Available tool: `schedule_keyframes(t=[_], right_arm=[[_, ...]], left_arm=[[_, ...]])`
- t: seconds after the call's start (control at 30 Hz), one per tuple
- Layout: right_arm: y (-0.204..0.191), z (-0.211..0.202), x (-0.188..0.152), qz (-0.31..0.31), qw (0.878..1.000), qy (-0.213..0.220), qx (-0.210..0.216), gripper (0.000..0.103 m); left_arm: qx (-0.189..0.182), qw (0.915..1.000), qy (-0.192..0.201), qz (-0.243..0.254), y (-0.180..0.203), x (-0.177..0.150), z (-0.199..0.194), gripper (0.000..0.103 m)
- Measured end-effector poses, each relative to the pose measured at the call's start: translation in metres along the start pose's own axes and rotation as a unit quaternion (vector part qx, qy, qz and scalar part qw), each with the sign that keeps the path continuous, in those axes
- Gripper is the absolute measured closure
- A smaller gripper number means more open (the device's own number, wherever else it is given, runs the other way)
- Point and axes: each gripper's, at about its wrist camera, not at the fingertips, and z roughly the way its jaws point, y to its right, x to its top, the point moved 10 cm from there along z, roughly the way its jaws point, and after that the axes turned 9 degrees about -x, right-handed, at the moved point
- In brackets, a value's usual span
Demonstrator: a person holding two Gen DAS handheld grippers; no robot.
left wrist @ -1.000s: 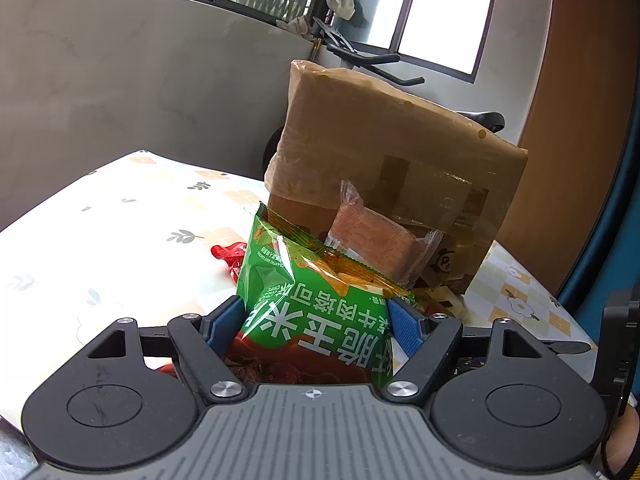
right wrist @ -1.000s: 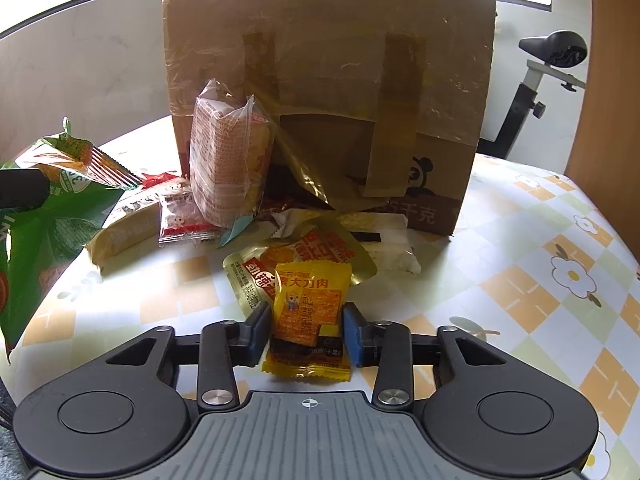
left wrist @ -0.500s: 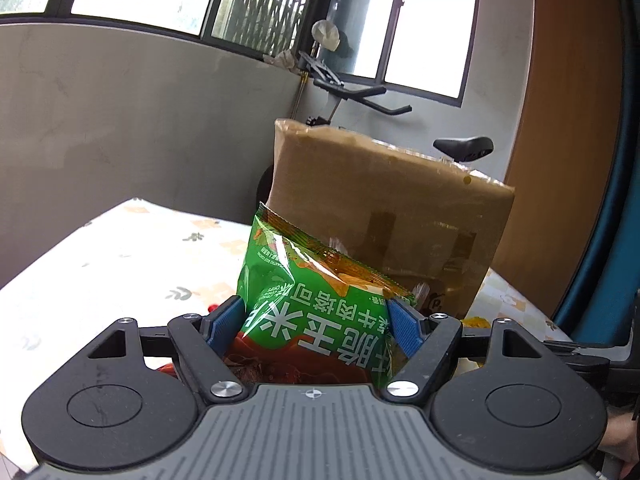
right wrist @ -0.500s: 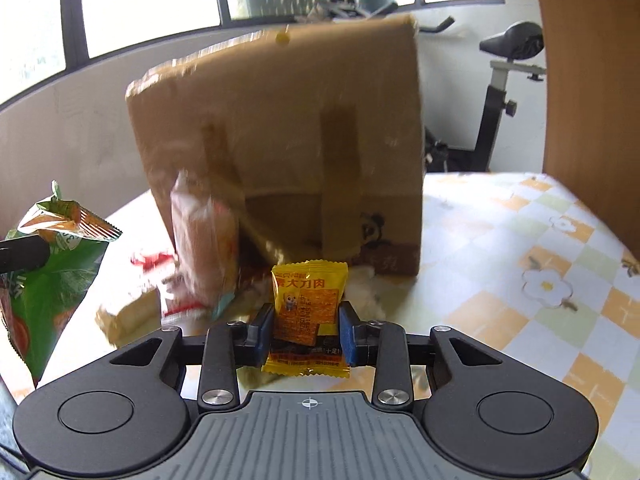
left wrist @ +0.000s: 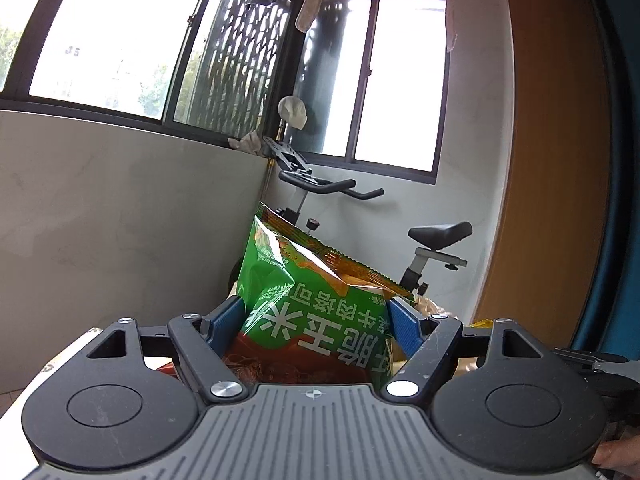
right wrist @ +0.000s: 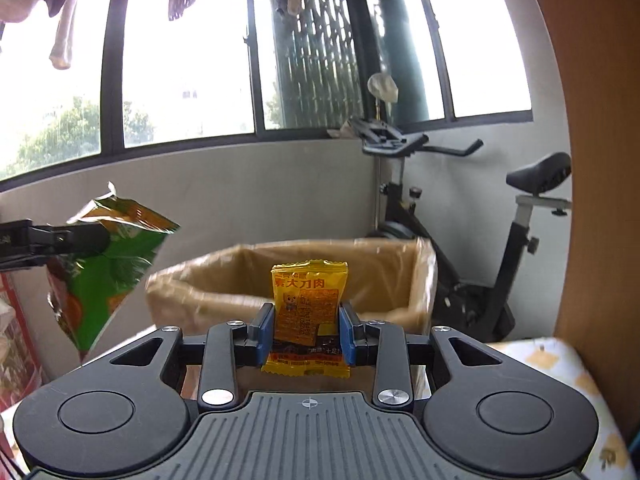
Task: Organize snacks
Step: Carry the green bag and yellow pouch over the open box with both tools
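My left gripper (left wrist: 318, 320) is shut on a big green chip bag (left wrist: 316, 296), its blue pads pressing both sides of the bag, held high in the air. In the right wrist view the same green chip bag (right wrist: 104, 276) hangs at the left from the left gripper's dark fingers (right wrist: 86, 236). My right gripper (right wrist: 307, 330) is shut on a small yellow snack packet (right wrist: 308, 304), upright between the pads. Beyond the packet stands the open cardboard box (right wrist: 420, 276), seen from slightly above its rim; its inside bottom is hidden.
An exercise bike (right wrist: 492, 248) stands behind the box by the grey wall under the windows. The flower-patterned tablecloth (right wrist: 560, 364) shows at the right, next to a wooden panel (right wrist: 592, 160). A person's fingertip (left wrist: 612, 450) shows at the lower right of the left wrist view.
Both grippers have risen with their snacks, from beside the box's front down at table level to above its rim. The loose snacks on the table have dropped out of view. Both grips are unchanged.
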Motion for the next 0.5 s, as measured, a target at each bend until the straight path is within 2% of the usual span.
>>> schedule_keyframes(t=[0.1,0.23,0.4,0.5], right_arm=[[0.005,0.03,0.021,-0.017,1.0,-0.007,-0.001,0.072],[0.013,0.079,0.029,-0.029,0.998,-0.046,-0.017,0.073],[0.023,0.12,0.015,-0.004,0.994,-0.099,-0.035,0.073],[0.024,0.13,0.005,0.001,0.993,-0.113,-0.042,0.073]], left_arm=[[0.01,0.9999,-0.01,0.009,0.0,0.017,0.041,0.023],[0.018,0.9981,-0.058,0.011,-0.002,0.025,0.093,0.023],[0.052,0.9896,-0.122,0.056,-0.01,0.013,0.14,0.023],[0.064,0.9831,-0.149,0.085,-0.016,0.003,0.153,0.023]])
